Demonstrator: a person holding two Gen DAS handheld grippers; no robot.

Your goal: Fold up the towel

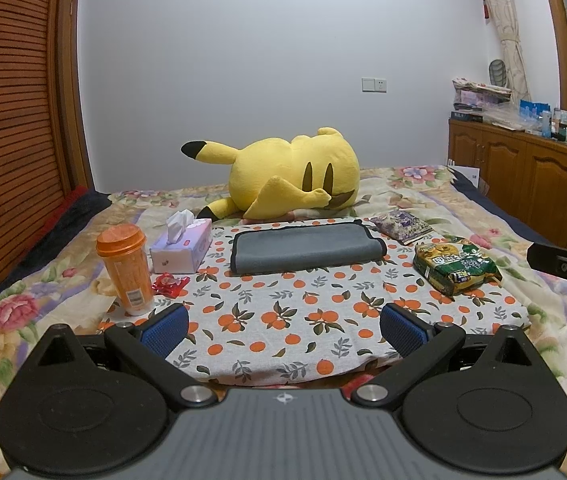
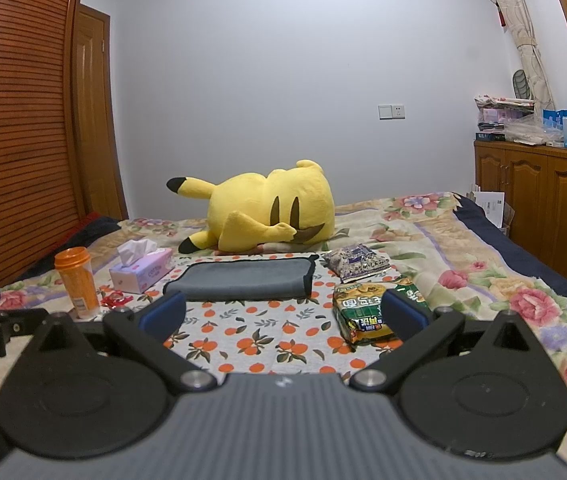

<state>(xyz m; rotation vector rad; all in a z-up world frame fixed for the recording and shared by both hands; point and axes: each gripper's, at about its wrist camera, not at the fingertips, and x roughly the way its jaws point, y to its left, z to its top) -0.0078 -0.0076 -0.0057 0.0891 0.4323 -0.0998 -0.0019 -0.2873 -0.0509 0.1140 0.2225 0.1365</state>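
Grey towel (image 1: 306, 249) lies folded; both tongs (image 1: 283, 326) (image 2: 283, 314) gape empty.

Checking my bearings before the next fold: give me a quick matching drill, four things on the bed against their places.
Things:
1. towel
2. cup
3. tissue box
4. noodle pack

Places:
A. right of the towel, near edge of the cloth
B. far left, standing upright
C. middle of the orange-print cloth, folded
D. between the cup and the towel

Pairs: 1-C, 2-B, 3-D, 4-A

Tissue box (image 1: 181, 249) and noodle packet (image 1: 456, 265) flank towel (image 1: 305, 249).
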